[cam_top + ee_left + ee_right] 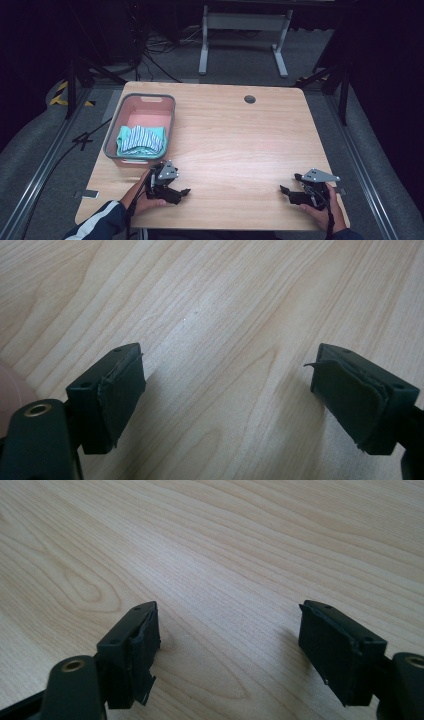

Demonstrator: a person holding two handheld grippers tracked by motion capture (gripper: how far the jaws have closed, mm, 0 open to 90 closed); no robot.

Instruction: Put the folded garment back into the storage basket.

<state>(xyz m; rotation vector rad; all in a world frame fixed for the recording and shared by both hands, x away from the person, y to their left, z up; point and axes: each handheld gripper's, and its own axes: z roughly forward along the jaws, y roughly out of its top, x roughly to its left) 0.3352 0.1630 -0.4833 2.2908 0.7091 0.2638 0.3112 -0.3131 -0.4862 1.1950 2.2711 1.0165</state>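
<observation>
We hold both grippers low over the near edge of the wooden surface [235,135], each resting in a hand. The left gripper [184,192] sits just in front of the pink basket [114,134], its jaws spread wide with nothing between them; the left gripper view confirms bare wood grain between the worn black pads [122,390]. The right gripper [284,190] sits well apart, toward the near right corner, jaws likewise spread and empty, with its pads [145,640] framing plain wood.

The folded cloths [141,140], one teal and one striped white and blue, lie in the near end of the basket, which stands at the left side of the surface. The far end of the basket is bare.

We judge this to be a neutral ready posture: jaws kept wide so either gripper can close on fabric without readjustment. The left gripper is nearest the cloths and is best placed to reach them.
</observation>
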